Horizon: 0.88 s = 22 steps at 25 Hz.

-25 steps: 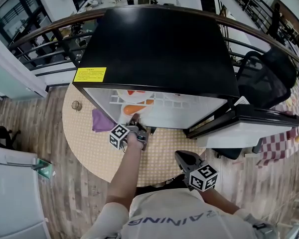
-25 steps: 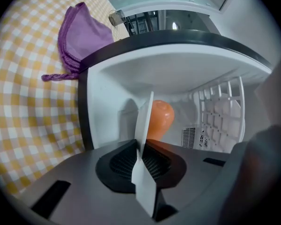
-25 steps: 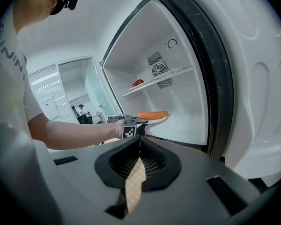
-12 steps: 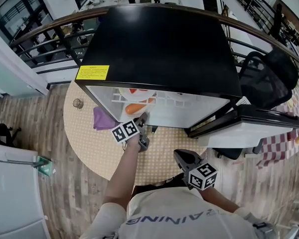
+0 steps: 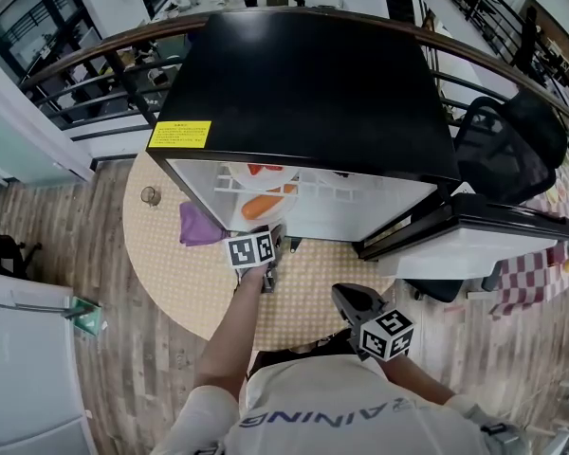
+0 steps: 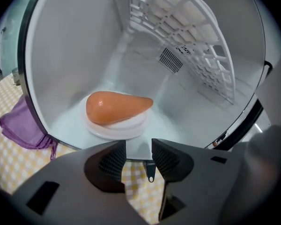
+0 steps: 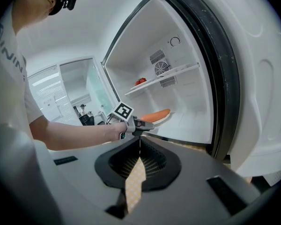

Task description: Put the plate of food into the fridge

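Plate [image 6: 113, 129] with orange food [image 6: 117, 108]: on the floor of the open fridge [image 5: 313, 83], close ahead of the left hand-held gripper [image 6: 138, 146], not touching it. Left hand-held gripper: jaws wide, just opened, nothing between them, tips at the fridge's front edge above the checked surface [image 5: 185, 287]. Right hand-held gripper [image 7: 139, 142]: jaws closed together, nothing held, back from the fridge near the person's body. Purple cloth [image 6: 21, 128]: crumpled on the surface, just beside the fridge's left wall.
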Available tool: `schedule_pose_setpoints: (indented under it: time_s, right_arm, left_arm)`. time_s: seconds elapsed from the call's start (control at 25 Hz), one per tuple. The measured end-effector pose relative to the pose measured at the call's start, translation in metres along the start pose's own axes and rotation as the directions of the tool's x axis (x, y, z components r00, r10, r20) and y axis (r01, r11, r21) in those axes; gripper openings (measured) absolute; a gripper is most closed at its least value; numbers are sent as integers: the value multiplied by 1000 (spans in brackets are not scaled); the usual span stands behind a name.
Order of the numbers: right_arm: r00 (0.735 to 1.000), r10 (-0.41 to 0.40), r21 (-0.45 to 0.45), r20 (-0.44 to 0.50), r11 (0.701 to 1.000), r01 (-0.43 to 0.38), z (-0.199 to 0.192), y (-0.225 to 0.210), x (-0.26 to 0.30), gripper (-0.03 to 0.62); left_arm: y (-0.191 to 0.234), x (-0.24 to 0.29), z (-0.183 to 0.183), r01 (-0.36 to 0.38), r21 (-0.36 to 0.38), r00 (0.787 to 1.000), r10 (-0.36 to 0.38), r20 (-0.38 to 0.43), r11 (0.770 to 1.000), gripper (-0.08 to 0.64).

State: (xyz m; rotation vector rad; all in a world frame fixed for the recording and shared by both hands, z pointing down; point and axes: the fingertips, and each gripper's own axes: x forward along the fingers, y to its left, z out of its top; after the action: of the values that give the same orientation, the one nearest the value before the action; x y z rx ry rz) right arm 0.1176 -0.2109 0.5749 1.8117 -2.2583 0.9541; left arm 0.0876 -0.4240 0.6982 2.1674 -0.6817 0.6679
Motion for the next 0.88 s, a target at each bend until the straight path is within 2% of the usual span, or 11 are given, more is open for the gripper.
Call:
schedule_pose_setpoints:
  time_s: [0.2, 0.28, 0.4, 0.64, 0.88]
  right_arm:
    - [1000, 6, 3, 3, 1000, -6, -1, 4, 1, 23]
    - [1000, 12, 1, 5, 1000, -12, -1, 7, 3, 23]
    - [1000, 16, -1, 9, 1000, -16, 0, 9, 3, 23]
    - [1000, 6, 2, 22, 1000, -6, 6, 9, 5, 23]
    - [999, 4, -7, 43, 1000, -4, 14, 13, 7, 23]
  left_arm:
    - [10, -16, -5, -94, 90, 996, 93, 12, 992, 68]
    - [11, -25, -6, -101, 92, 995, 98, 35, 991, 39]
    - [5, -46, -9, -79, 81, 994, 72, 78, 994, 17]
    - [-20, -99, -14, -32, 135, 989, 12, 149, 990, 11]
    - [-42, -153, -7, 1, 162, 970, -41, 240, 987, 10]
